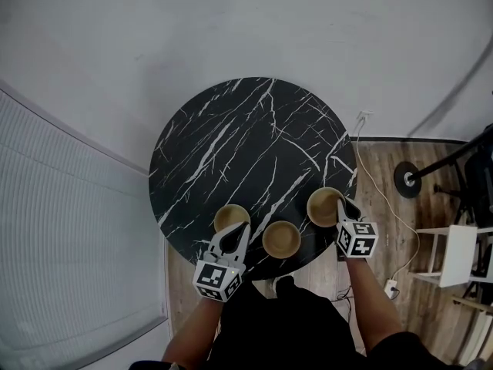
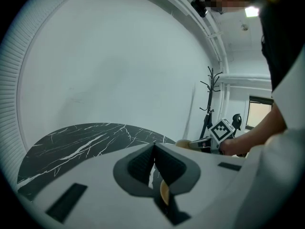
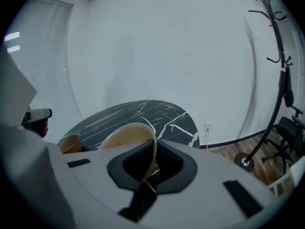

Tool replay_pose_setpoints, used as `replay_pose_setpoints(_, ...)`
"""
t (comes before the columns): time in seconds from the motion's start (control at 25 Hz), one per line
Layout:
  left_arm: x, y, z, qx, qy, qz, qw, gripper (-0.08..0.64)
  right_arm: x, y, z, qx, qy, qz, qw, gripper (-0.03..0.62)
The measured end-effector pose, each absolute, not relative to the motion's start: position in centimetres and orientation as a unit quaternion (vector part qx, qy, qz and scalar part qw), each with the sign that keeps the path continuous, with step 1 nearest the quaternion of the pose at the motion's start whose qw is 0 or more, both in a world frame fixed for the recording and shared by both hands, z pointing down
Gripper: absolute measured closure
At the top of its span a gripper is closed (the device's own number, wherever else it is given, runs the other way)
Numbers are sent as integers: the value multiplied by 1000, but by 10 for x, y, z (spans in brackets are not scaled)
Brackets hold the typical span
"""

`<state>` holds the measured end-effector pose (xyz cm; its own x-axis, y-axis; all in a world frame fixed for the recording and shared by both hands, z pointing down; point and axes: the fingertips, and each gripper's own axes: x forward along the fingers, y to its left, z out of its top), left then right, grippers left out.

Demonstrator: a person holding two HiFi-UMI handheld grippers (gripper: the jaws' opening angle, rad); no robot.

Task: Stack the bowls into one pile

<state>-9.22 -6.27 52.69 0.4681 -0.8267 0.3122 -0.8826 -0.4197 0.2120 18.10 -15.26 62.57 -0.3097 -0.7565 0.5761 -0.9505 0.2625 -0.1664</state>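
Three tan bowls sit along the near edge of the round black marble table (image 1: pixel 231 129). My left gripper (image 1: pixel 233 235) (image 2: pixel 153 163) is shut on the near rim of the left bowl (image 1: pixel 230 216); only a sliver of that rim (image 2: pixel 163 194) shows between its jaws. The middle bowl (image 1: pixel 281 239) stands free between the two grippers. At the table's right edge, my right gripper (image 1: pixel 341 206) (image 3: pixel 153 163) is shut on the rim of the right bowl (image 1: pixel 323 205) (image 3: pixel 126 135), which is held tilted. The left bowl (image 3: pixel 70 143) also shows at the left of the right gripper view.
The far part of the tabletop (image 1: pixel 246 122) bears nothing. A round stand base (image 1: pixel 407 179) and a white cable (image 1: pixel 377 191) lie on the wooden floor to the right, near a white shelf (image 1: pixel 461 254). A ribbed wall panel (image 1: pixel 69 230) runs along the left.
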Motion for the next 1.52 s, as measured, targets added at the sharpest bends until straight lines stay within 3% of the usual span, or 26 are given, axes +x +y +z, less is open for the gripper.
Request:
replay_pose_setpoints(0.44,-112,-66,526,824,-535,76,170,547,140,-141,596,514,-802,255,164,565)
replay_pose_setpoints(1.16,-134,-47,535,799,-568,79,180,546,45,-90,610,341,-880,225,242,565)
replay_pose_setpoints(1.52,-143,-37,539,791,-579,76,184,546,32,-74,627,304,-888,217,269,565)
